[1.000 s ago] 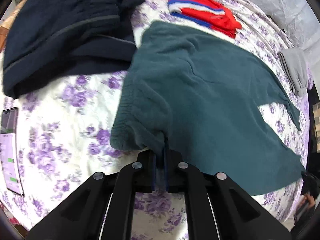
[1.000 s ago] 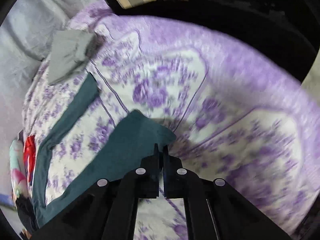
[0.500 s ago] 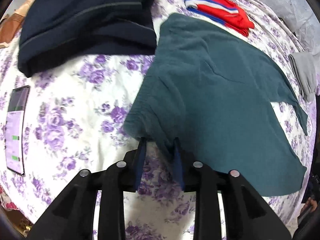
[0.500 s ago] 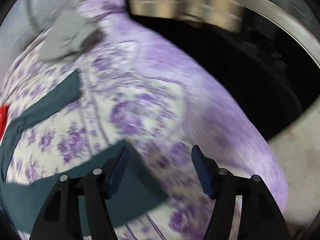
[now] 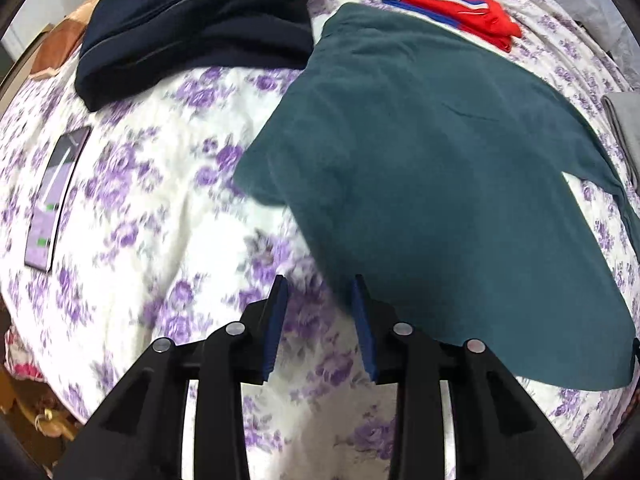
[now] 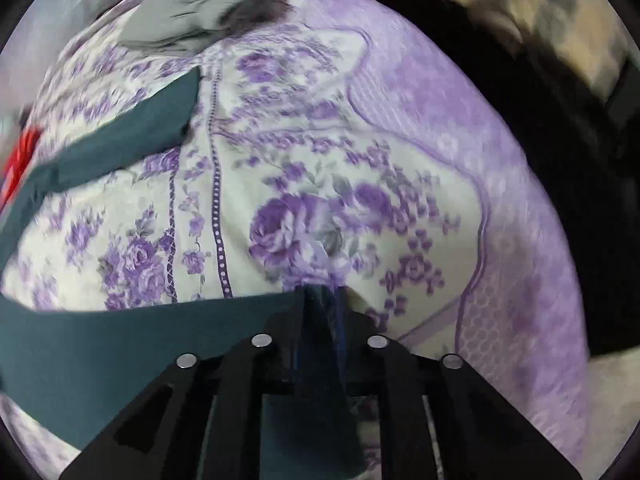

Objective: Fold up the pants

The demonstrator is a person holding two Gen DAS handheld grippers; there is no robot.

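Observation:
Teal pants (image 5: 440,160) lie spread on the floral bedsheet (image 5: 140,240), waistband to the left and legs running off right. My left gripper (image 5: 319,284) hovers just off the pants' near left edge. Its jaws are opening, and only bedsheet shows between the blue pads (image 5: 276,320). In the right wrist view one leg (image 6: 120,352) crosses the bottom and the other leg (image 6: 132,136) lies further up. My right gripper (image 6: 322,296) stands over the near leg's hem. Its jaws are closing with the teal cloth between them, and a narrow gap still shows.
A dark navy garment (image 5: 192,20) lies at the back left and a folded red, white and blue one (image 5: 448,4) behind the pants. A grey garment (image 6: 192,8) sits past the leg ends. A phone (image 5: 56,200) lies at the left. The bed's edge drops off at the right (image 6: 560,240).
My left gripper let go of the waistband corner, opened and drew off to the left. My right gripper opened wide, rolled, then narrowed around the near leg's hem.

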